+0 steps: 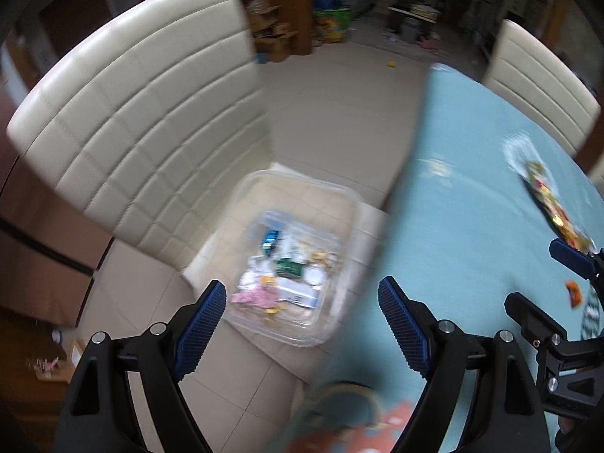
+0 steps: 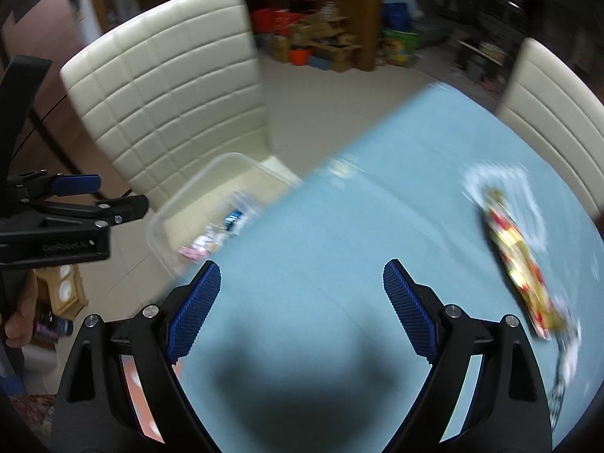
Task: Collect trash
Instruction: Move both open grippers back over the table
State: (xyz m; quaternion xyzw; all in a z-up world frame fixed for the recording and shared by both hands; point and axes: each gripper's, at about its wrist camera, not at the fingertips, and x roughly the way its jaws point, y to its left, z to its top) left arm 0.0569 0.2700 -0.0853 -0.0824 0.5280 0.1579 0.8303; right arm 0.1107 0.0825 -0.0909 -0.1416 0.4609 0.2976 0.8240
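My left gripper [image 1: 302, 290] stands open with nothing between its fingers, hanging over the near edge of a clear plastic bin [image 1: 241, 204]. The bin sits on a cream chair seat and holds several wrappers and scraps of paper. My right gripper [image 2: 302, 271] is open and empty above the light blue tablecloth [image 2: 321, 226]. A red and yellow wrapper [image 2: 517, 253] lies on the cloth to its right, also seen in the left wrist view as the wrapper [image 1: 547, 200]. A small orange scrap [image 1: 573, 291] lies near it. Both views are blurred.
A cream padded chair [image 1: 143, 113] holds the bin beside the table's left edge. A second cream chair [image 2: 547, 105] stands at the far right. The left gripper [image 2: 113, 194] and a hand show at the right wrist view's left edge. Boxes and clutter line the far wall.
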